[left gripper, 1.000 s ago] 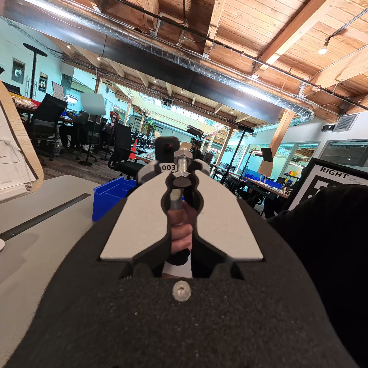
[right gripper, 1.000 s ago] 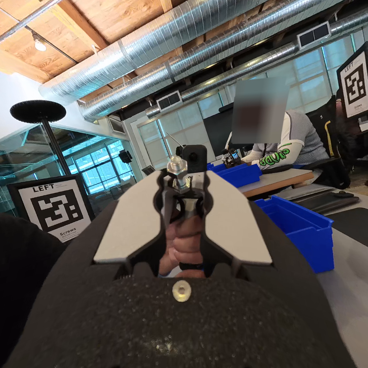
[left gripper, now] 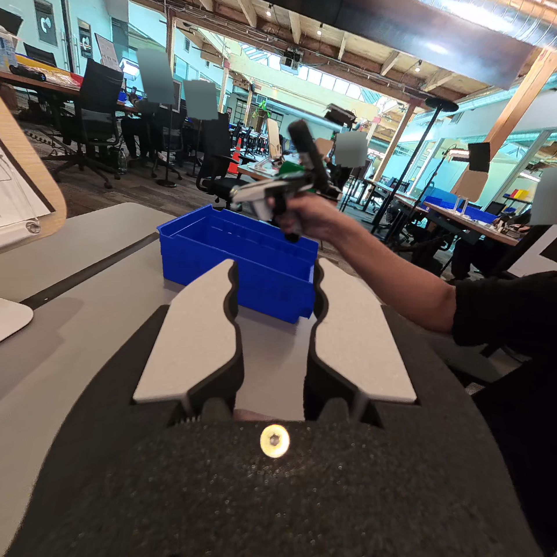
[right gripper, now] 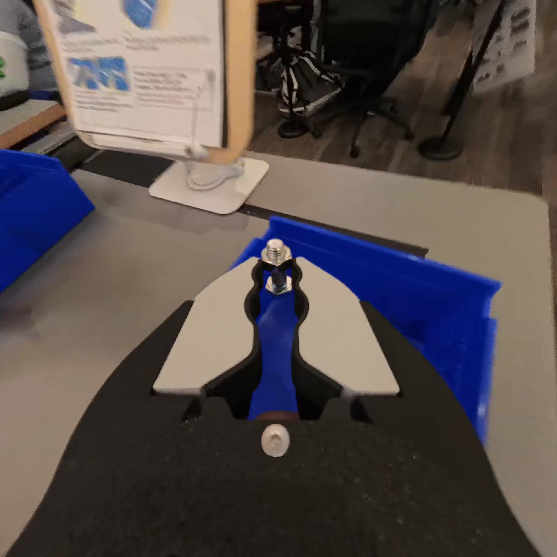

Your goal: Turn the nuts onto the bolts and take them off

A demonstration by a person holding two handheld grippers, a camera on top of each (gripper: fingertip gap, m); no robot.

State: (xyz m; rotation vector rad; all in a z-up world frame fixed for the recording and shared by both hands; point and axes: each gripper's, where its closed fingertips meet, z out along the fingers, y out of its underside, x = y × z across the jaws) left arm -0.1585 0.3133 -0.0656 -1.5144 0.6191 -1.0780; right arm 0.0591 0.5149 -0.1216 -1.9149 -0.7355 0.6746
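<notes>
The right tool was clamped on a bolt, its tips pinching the nut threaded near the bolt's end, with the threaded tip poking out past the tips and the hex head hanging in the gap between the fingers. It was tilted down over a blue bin on the grey desk, probably so that the joined pair could be dropped inside once released. The picture was blurred, so it was likely swinging

The left tool stood wide open with nothing between its fingers; only bare desk and the bin showed through the gap. It was held back from the bin, apparently to leave room for the other tool, which the person's hand carried above the bin's far side

A wooden sign holder on a white base stood at the desk's far edge, clear of the work. A second blue bin sat off to one side
</notes>
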